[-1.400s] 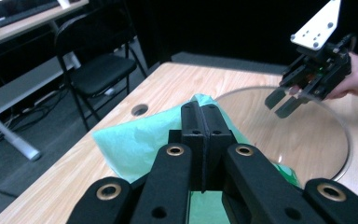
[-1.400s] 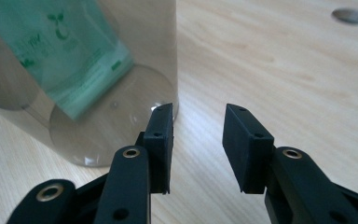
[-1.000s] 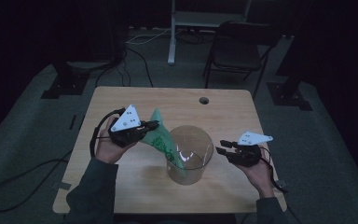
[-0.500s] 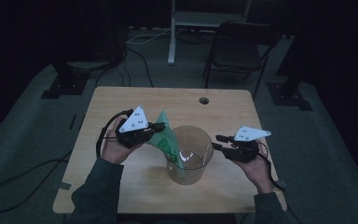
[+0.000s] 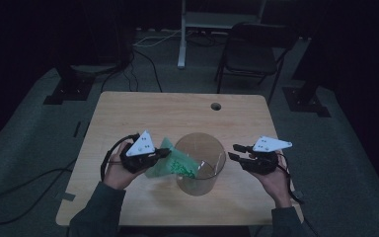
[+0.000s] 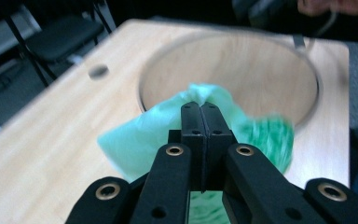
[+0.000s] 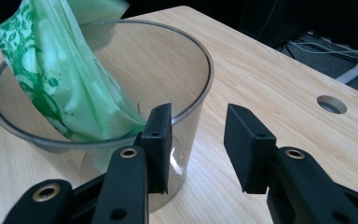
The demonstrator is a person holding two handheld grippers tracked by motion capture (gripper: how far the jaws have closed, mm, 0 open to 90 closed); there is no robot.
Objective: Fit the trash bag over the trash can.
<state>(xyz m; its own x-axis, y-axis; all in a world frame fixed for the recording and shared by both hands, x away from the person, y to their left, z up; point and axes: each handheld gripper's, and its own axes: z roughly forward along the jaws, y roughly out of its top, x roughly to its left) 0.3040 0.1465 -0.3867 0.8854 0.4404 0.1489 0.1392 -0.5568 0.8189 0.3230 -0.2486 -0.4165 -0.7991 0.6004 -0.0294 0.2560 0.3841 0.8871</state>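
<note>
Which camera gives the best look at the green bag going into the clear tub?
The right gripper view: the bag fills its left side, sharp, printed pattern visible, draped over the tub rim and hanging inside. The left gripper view shows it blurred, pinched in the left tool. The high view shows it small and dim between the left tool and the tub.

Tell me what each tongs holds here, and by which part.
The left tongs are shut on the green bag, pinching its bunched upper edge while its lower end hangs inside the clear container. The right tongs stand open beside the container, holding nothing.
</note>
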